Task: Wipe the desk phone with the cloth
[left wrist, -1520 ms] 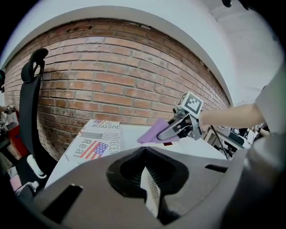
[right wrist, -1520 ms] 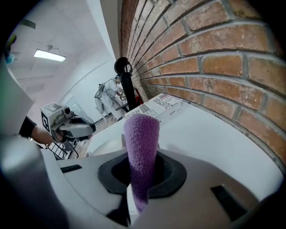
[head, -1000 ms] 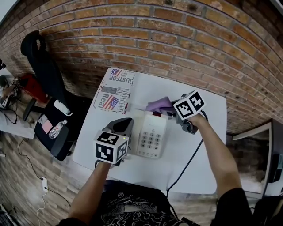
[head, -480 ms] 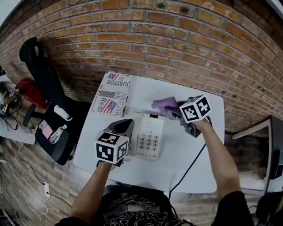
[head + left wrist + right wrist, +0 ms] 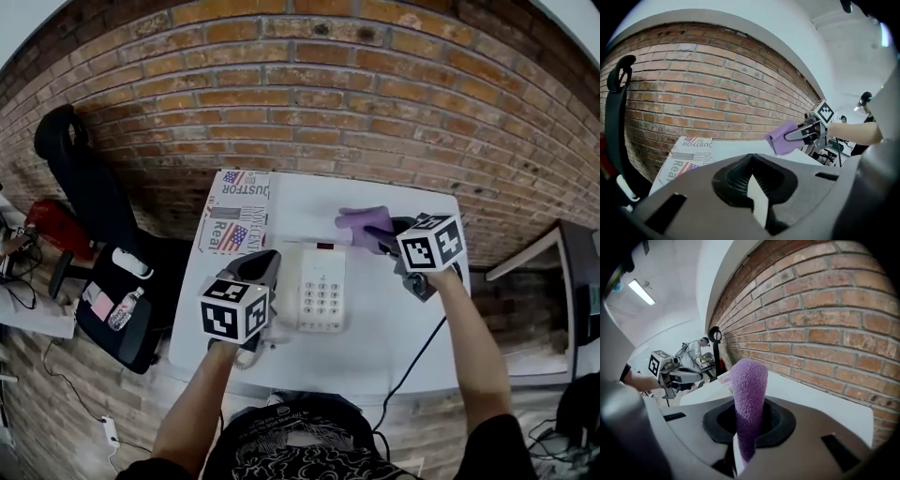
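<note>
The white desk phone [image 5: 322, 289] lies in the middle of the white table [image 5: 422, 309]. My right gripper [image 5: 386, 234] is shut on the purple cloth [image 5: 364, 225] and holds it just off the phone's far right corner; in the right gripper view the cloth [image 5: 749, 394] stands up from the closed jaws of that gripper [image 5: 747, 427]. My left gripper [image 5: 265, 260] rests along the phone's left side with its jaws together, hiding that side. In the left gripper view that gripper [image 5: 752, 180] shows nothing between its jaws, and the cloth [image 5: 783, 137] hangs ahead.
A printed paper with flags [image 5: 239, 208] lies at the table's far left corner. A brick wall [image 5: 309, 103] runs close behind the table. A black chair [image 5: 84, 159] and a bag [image 5: 117, 300] stand to the left. A black cable [image 5: 412, 347] trails from my right gripper.
My right gripper has carried the cloth a little to the right, off the phone's far end. The left gripper has stayed beside the phone.
</note>
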`<state>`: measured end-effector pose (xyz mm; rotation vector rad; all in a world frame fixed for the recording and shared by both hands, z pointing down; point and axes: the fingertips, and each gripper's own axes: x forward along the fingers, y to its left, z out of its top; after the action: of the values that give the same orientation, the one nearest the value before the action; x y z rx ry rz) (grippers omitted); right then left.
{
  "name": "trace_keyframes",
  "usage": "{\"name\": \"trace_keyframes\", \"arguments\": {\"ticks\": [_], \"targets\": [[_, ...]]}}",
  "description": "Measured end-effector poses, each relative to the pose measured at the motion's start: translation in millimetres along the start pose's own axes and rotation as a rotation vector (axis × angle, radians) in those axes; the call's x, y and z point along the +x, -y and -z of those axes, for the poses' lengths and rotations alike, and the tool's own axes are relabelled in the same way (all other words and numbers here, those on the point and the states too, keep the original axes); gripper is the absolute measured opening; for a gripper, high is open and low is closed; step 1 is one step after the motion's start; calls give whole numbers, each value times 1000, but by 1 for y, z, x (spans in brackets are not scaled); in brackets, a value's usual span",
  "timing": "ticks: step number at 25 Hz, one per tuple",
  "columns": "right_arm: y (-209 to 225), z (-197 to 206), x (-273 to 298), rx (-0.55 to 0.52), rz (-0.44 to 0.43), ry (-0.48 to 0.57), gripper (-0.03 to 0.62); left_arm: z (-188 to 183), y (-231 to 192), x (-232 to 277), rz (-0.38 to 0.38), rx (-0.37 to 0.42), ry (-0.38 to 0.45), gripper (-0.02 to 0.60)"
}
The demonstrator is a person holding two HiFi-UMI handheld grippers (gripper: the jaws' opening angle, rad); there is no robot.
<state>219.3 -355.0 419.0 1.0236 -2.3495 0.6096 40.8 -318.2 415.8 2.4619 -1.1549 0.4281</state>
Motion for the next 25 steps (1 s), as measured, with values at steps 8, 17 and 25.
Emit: {"name": "trace_keyframes", "arguments": {"ticks": [8, 17, 25], "targets": [[-43, -5, -52, 5, 157, 124, 44, -9, -2, -40, 23, 19, 41, 6], [-113, -3, -88, 5, 298, 272, 44, -2, -2, -94, 29, 32, 69, 6], [-164, 17, -102, 65, 391, 377, 43, 14, -9, -134, 16, 51, 78, 6]]}}
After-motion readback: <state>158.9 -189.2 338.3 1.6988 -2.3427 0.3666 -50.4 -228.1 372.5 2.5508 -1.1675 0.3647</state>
